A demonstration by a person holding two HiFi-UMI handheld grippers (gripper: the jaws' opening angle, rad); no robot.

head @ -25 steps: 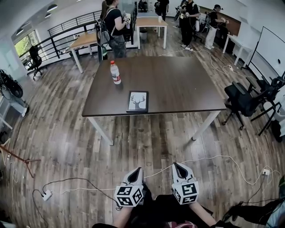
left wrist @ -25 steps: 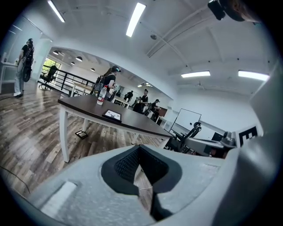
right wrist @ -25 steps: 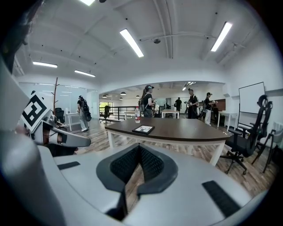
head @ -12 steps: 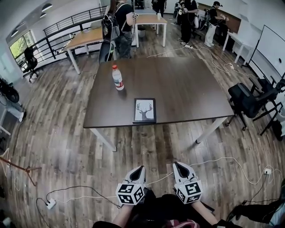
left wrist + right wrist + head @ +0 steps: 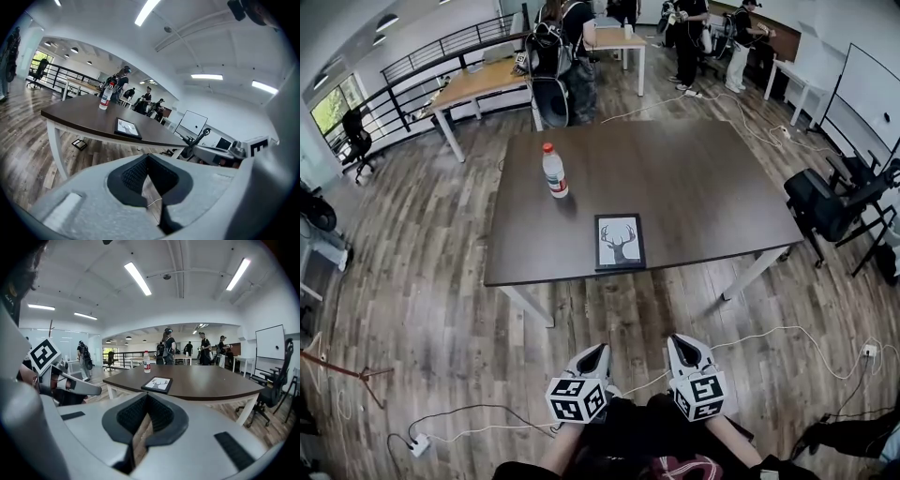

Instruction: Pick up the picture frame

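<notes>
A black picture frame (image 5: 620, 242) with a deer drawing lies flat near the front edge of a dark brown table (image 5: 703, 197). It also shows in the left gripper view as the frame (image 5: 127, 128) and in the right gripper view as the frame (image 5: 158, 384). My left gripper (image 5: 597, 352) and right gripper (image 5: 678, 341) hang side by side over the wooden floor, well short of the table. Both are shut with nothing between the jaws. In its own view the left gripper (image 5: 149, 161) points toward the table, as does the right gripper (image 5: 146, 404).
A plastic bottle (image 5: 554, 172) with a red cap stands on the table behind the frame. White cables (image 5: 769, 333) and a power strip (image 5: 418, 444) lie on the floor. An office chair (image 5: 825, 202) sits at the right. People stand by far tables (image 5: 478, 84).
The table and frame have come closer and lower in the head view; both grippers have moved forward toward the table together, still shut.
</notes>
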